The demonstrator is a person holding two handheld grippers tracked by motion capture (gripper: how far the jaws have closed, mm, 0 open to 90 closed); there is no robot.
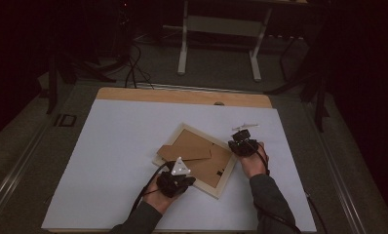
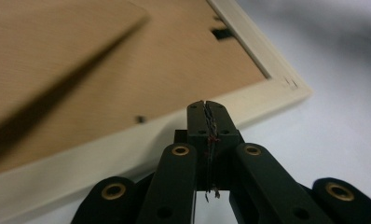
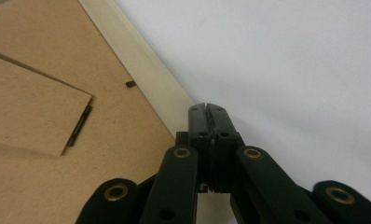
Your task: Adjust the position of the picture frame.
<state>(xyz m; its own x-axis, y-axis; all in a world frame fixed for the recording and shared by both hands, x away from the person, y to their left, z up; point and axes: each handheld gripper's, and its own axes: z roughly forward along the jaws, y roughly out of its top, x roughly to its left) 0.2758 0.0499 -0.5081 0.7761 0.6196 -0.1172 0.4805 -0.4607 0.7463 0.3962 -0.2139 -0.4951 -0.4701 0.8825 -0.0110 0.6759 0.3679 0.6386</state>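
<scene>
A pale wooden picture frame (image 1: 220, 188) lies face down and askew on the white table, showing its brown backing board (image 1: 202, 157) and a brown stand flap (image 1: 184, 152). My left gripper (image 1: 181, 176) hovers at the frame's near edge, jaws shut with nothing between them; in the left gripper view its tips (image 2: 206, 108) sit just over the frame's rail (image 2: 127, 140). My right gripper (image 1: 239, 141) is at the frame's right side, also shut and empty, its tips (image 3: 207, 110) above the rail (image 3: 141, 60) beside a small black clip (image 3: 130, 84).
The white sheet (image 1: 114, 161) covers a wooden tabletop (image 1: 182, 95). A small pale object (image 1: 244, 126) lies just beyond the right gripper. A white-legged stand (image 1: 219, 44) is on the floor behind the table. Cables trail on the dark floor.
</scene>
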